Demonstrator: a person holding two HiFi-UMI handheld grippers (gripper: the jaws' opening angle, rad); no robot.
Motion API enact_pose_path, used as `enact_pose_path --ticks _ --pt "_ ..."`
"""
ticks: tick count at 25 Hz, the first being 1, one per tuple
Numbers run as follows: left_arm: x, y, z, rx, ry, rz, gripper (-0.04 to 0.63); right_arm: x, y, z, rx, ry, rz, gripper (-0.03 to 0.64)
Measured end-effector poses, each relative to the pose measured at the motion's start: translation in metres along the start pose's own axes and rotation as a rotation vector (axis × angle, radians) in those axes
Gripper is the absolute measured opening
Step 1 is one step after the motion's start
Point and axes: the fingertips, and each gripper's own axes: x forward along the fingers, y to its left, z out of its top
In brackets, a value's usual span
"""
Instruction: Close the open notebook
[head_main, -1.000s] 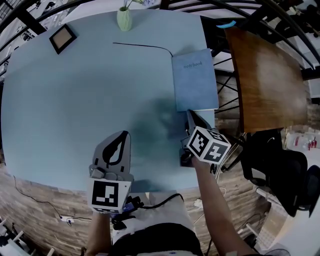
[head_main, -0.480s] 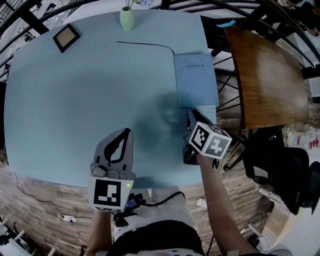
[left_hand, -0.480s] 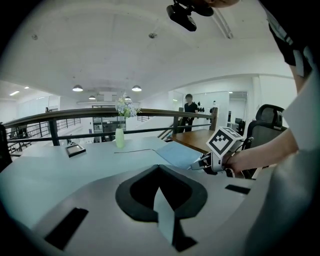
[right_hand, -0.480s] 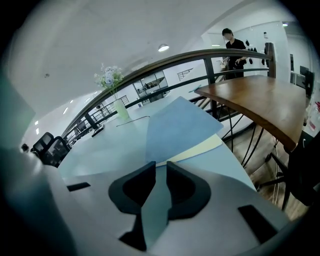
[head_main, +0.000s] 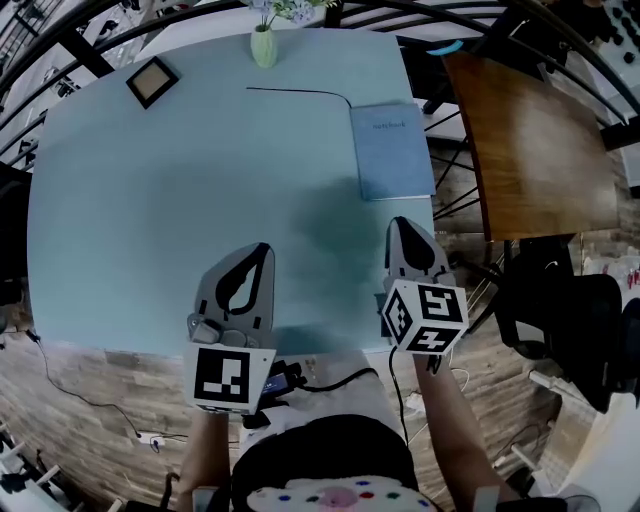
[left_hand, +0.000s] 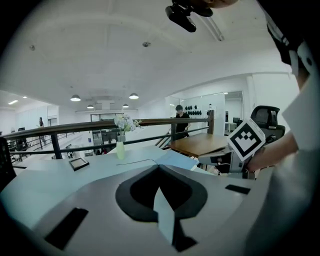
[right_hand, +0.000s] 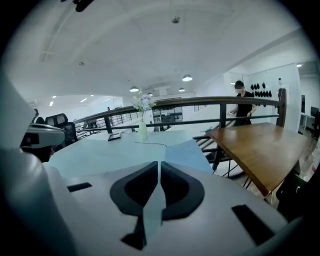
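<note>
The notebook (head_main: 392, 150) lies closed, blue cover up, at the right edge of the light blue table (head_main: 150, 200); it also shows in the left gripper view (left_hand: 172, 159) and the right gripper view (right_hand: 184, 152). My right gripper (head_main: 401, 223) hovers near the table's front right, well short of the notebook. Its jaws (right_hand: 159, 163) have just been closing, stand almost together and have nothing between them. My left gripper (head_main: 263, 249) is held over the front edge, its jaws (left_hand: 159, 167) shut and empty.
At the far edge stand a pale green vase (head_main: 264, 45) with flowers and a small dark picture frame (head_main: 152, 82). A thin black cable (head_main: 300, 92) runs to the notebook's far corner. To the right are a brown wooden table (head_main: 520, 130) and a black chair (head_main: 570, 320).
Both grippers have risen and drawn back toward me. The right gripper has left the notebook's near edge and rolled upright. The notebook has stayed closed in place.
</note>
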Motion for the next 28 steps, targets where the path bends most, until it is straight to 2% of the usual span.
enact_pose_path --ticks 6,15,19,23,28 --pt "-0.022 -0.004 0.029 0.047 -0.062 0.009 0.017 -0.044 0.026 0.029 -0.104 -0.094 0.045 0.044" --pt "-0.046 -0.009 0.054 0.11 -0.118 0.003 0.017 -0.092 0.048 0.055 -0.132 -0.184 0.083 0.044" --pt "-0.054 -0.011 0.058 0.113 -0.14 -0.004 0.017 -0.103 0.058 0.063 -0.203 -0.208 0.086 0.044" --pt "-0.06 -0.009 0.062 0.114 -0.148 -0.011 0.017 -0.111 0.064 0.066 -0.204 -0.215 0.087 0.043" --pt "-0.061 -0.008 0.065 0.111 -0.156 -0.013 0.017 -0.116 0.072 0.072 -0.254 -0.243 0.084 0.044"
